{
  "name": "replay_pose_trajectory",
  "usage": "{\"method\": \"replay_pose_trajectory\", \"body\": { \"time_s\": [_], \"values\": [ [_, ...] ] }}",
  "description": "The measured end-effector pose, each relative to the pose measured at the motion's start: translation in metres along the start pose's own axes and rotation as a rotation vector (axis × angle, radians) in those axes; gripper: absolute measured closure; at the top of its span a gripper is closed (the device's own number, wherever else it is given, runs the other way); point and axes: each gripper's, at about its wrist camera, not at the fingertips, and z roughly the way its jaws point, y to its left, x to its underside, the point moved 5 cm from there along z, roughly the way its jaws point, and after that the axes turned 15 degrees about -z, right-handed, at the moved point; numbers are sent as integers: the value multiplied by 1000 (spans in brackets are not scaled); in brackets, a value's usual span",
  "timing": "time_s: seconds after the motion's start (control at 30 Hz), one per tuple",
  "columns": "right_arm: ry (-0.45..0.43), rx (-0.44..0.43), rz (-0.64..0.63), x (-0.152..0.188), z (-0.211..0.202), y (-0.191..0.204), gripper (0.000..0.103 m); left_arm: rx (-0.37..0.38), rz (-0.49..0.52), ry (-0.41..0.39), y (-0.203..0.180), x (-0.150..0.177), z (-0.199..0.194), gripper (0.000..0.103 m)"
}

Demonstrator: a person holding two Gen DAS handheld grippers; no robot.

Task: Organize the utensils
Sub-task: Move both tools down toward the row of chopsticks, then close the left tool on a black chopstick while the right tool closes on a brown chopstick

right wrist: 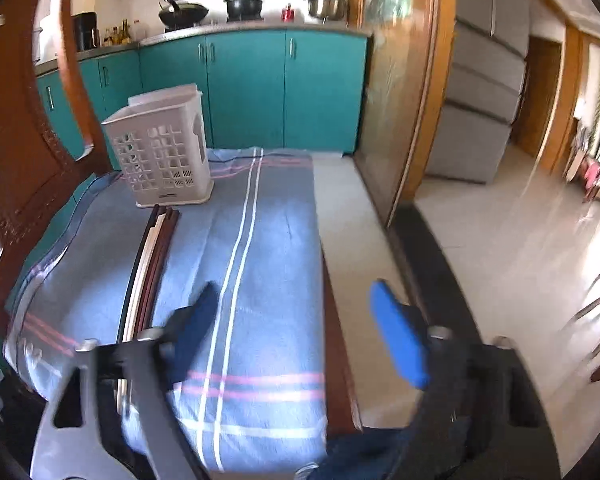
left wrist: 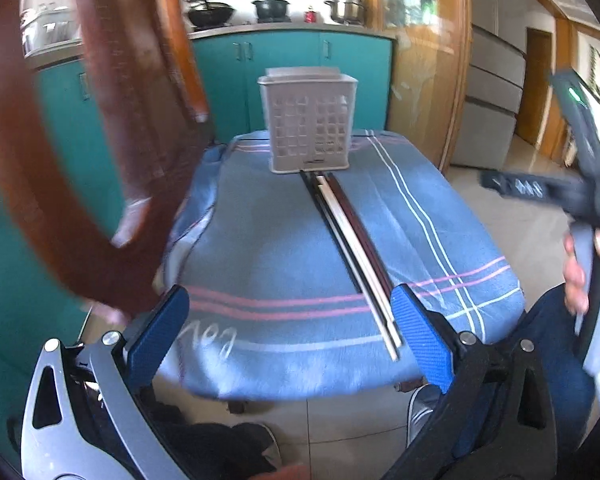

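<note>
**Several chopsticks, one basket, both grippers empty**

Several chopsticks (left wrist: 352,256) lie bundled side by side on the cloth (left wrist: 268,240), running from the near edge of the table to the foot of the basket (left wrist: 309,120) at the far edge. I count one basket, and about five or six sticks, black, white and dark brown; blur keeps me from an exact count.

My left gripper (left wrist: 288,328) hangs spread at the near edge, nothing between its pads, the stick ends just beside its right finger. My right gripper (right wrist: 296,320) is also spread and empty, to the right of the bundle.

Risk: packed this tight, the sticks may come up two at once or roll off the near edge.
</note>
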Motion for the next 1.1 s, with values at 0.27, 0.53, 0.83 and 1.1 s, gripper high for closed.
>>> {"method": "replay_pose_trajectory", "body": {
  "time_s": [0.27,0.53,0.83,1.1],
  "values": [
    [205,-327,-40,-75,123,54,48,42,59,221,-11,-60,126,40],
    [285,-515,-22,-112,202,96,50,162,-65,292,-17,-55,162,39],
    [363,-318,-217,-103,209,116,55,99,-75,350,-19,-42,182,39],
    [387,-283,-148,-87,199,76,56,13,-112,346,-11,-38,186,53]
  ]
}}
